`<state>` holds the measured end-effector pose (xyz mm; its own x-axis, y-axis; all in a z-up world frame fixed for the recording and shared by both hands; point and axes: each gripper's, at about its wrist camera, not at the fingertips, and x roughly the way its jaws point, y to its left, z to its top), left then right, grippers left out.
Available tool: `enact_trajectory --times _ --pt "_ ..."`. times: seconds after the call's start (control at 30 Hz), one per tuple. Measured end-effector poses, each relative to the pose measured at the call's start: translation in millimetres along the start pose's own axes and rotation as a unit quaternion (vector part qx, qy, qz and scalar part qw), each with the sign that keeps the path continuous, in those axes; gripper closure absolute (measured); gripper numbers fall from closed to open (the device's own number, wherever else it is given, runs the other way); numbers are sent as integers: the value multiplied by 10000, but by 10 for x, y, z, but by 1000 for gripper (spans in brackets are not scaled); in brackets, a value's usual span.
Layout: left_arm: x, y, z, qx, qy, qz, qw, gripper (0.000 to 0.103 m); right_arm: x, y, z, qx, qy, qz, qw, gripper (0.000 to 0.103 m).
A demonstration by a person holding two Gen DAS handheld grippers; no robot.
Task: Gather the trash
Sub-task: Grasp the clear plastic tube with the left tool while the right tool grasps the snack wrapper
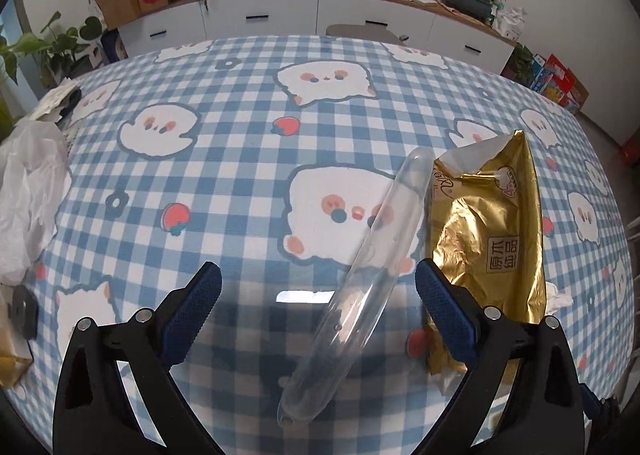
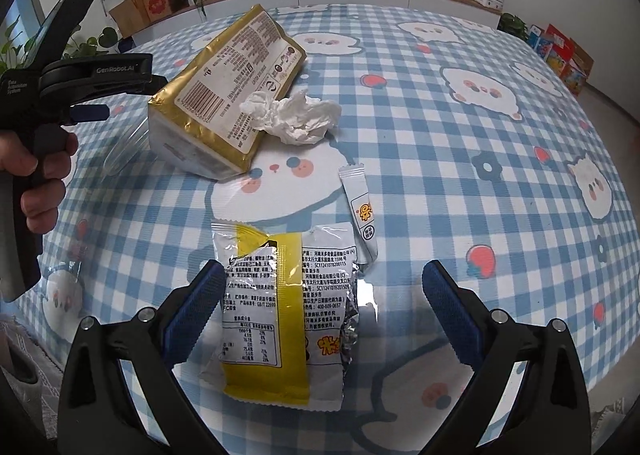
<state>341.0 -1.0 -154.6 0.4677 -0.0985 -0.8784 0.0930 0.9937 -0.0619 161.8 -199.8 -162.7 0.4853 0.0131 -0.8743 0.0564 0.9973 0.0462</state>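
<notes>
While my left gripper [image 1: 316,291] hangs over the checked tablecloth [image 1: 240,159] with its blue pads spread wide and holding nothing, a clear plastic tube [image 1: 360,279] lies slantwise between them, running from the lower middle of the left wrist frame up toward the right of centre. Just right of the tube sits a gold foil packet [image 1: 492,239], its far end open; my right-hand pad overlaps its near edge in the picture, though I cannot tell whether they touch. A crumpled white plastic bag [image 1: 28,191] shows at the left edge.

My right gripper [image 2: 324,303] is likewise wide open and empty. Between its pads, in the lower centre of the right wrist frame, a silver and yellow snack wrapper [image 2: 280,315] lies flat. A small sachet [image 2: 362,215] rests just above and right of it, touching its upper right corner. Farther up, left of centre, is the gold packet [image 2: 224,95], with a crumpled white tissue [image 2: 296,117] against its right side. At the left edge of that frame a hand [image 2: 36,171] grips the left gripper's handle.
</notes>
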Motion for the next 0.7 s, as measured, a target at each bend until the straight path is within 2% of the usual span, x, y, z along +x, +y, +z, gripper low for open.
enact_trajectory --times 0.13,0.37,0.57,0.7 --pt "144 -40 38 23 101 146 9998 14 -5 52 -17 -73 14 27 10000 9" --pt "237 15 46 -105 208 81 9997 28 8 121 -62 -161 120 97 9998 17" --pt "217 1 32 -125 247 106 9996 45 22 133 -82 -152 150 99 9997 26" --pt "194 -16 29 -180 303 125 9993 62 45 130 -86 -151 166 91 9997 31"
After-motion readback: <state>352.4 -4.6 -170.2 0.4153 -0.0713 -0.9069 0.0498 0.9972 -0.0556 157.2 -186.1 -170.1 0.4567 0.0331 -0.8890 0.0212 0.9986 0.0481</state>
